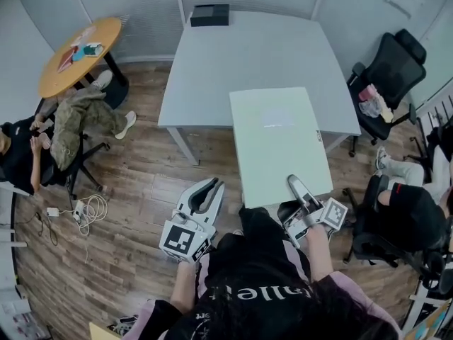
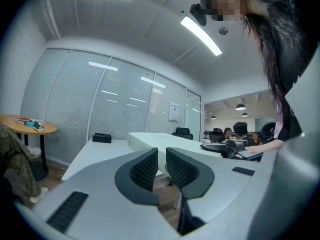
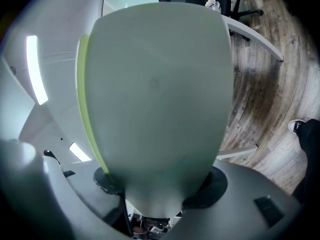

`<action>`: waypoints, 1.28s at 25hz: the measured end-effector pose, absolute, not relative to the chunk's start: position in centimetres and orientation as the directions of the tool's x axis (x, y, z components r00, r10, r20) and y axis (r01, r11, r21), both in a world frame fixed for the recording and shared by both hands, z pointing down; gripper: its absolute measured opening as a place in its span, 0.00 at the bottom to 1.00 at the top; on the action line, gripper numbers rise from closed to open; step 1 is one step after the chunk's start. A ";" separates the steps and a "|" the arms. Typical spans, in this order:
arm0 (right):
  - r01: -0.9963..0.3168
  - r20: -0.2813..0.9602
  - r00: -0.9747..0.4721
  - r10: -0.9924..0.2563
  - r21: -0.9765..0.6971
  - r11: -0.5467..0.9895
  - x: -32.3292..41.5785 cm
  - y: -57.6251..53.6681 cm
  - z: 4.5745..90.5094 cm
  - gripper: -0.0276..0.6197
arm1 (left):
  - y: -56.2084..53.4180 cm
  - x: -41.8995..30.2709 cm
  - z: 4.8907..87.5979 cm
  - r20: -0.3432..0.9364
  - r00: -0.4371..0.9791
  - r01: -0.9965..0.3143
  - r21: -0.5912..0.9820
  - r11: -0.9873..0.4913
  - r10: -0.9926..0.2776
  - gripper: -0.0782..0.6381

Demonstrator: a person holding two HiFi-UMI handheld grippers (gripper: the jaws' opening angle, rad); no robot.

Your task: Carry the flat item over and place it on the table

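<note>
- Right gripper view: the right hand-held gripper (image 3: 157,186) is clamped on the middle of the near short edge of the flat board (image 3: 155,84). One pad is on each face, and a thin green strip runs along the board's side.
- The left hand-held gripper (image 2: 161,166) carries nothing; its jaws are drawn almost together with only a slit between the ribbed pads.
- In the head view the board is held out level ahead of the person. Its far part overlaps the near edge of the white desk (image 1: 255,48), though I cannot tell whether it is resting there yet.
- Handling, as a judgement: it shows no sag while held by one edge alone, so it is probably light and stiff, perhaps a foam-like panel. The smooth faces could slip, and the long overhang will lever against the pads.
- The near-edge grip suits sliding it on. A second hold with the free gripper on that same edge, off to the side, would stop it twisting.
- Count: one board, two hand-held grippers, one white desk.
- Farther off: one black box (image 1: 209,14) at the desk's far edge, one round wooden desk (image 1: 74,55) at the left, and one empty black chair (image 1: 396,62) at the right.
</note>
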State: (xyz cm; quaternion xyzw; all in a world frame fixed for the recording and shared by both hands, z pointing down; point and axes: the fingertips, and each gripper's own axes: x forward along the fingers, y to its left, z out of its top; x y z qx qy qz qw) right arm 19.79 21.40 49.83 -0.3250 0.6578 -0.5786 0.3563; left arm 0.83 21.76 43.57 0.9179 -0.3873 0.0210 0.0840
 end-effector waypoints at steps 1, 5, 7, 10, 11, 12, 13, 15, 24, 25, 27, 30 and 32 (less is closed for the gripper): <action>-0.013 -0.088 -0.536 -0.840 -0.994 0.113 19.8 20.8 50.0 0.49 | 21.3 0.8 43.7 0.108 0.698 -0.716 0.140 -0.684 -0.708 0.20; -0.005 -0.087 -0.555 -0.828 -0.994 0.108 19.5 17.5 50.5 0.49 | 18.7 0.5 44.2 0.117 0.684 -0.730 0.139 -0.670 -0.720 0.20; -0.003 -0.087 -0.566 -0.820 -0.994 0.108 19.5 15.1 51.0 0.49 | 16.6 0.3 44.4 0.120 0.668 -0.743 0.133 -0.655 -0.734 0.20; 0.005 -0.081 -0.581 -0.810 -0.995 0.096 19.4 10.8 51.7 0.49 | 12.9 0.1 44.5 0.127 0.647 -0.763 0.126 -0.635 -0.752 0.20; 0.007 -0.077 -0.588 -0.805 -0.996 0.090 19.3 9.3 51.9 0.49 | 11.5 0.0 44.4 0.129 0.642 -0.767 0.124 -0.630 -0.756 0.20; 0.007 -0.072 -0.597 -0.799 -0.996 0.085 19.2 7.8 52.0 0.49 | 10.0 0.0 44.3 0.132 0.637 -0.771 0.120 -0.625 -0.760 0.20; 0.007 -0.068 -0.606 -0.792 -0.997 0.081 19.1 6.3 52.1 0.49 | 8.5 0.1 44.1 0.133 0.631 -0.776 0.115 -0.621 -0.764 0.20; 0.006 -0.062 -0.626 -0.777 -0.997 0.075 19.1 3.4 52.3 0.49 | 5.8 0.3 43.7 0.132 0.623 -0.782 0.109 -0.613 -0.771 0.20; 0.006 -0.045 -0.682 -0.730 -0.998 0.056 19.2 -6.8 53.6 0.49 | -3.6 1.1 43.1 0.142 0.578 -0.816 0.080 -0.573 -0.803 0.20; 0.009 -0.045 -0.686 -0.726 -0.999 0.053 19.2 -7.6 53.7 0.49 | -4.3 1.1 43.1 0.142 0.573 -0.820 0.079 -0.568 -0.807 0.20; 0.012 -0.046 -0.695 -0.717 -0.999 0.053 19.3 -9.0 53.8 0.49 | -5.7 1.2 43.0 0.140 0.562 -0.827 0.078 -0.557 -0.815 0.20; 0.015 -0.049 -0.709 -0.704 -0.998 0.054 19.5 -10.9 54.1 0.49 | -7.3 1.3 42.9 0.143 0.541 -0.841 0.066 -0.537 -0.829 0.20; 0.020 -0.048 -0.716 -0.696 -0.999 0.048 19.5 -12.0 54.3 0.49 | -8.1 1.2 42.9 0.145 0.525 -0.850 0.060 -0.523 -0.838 0.20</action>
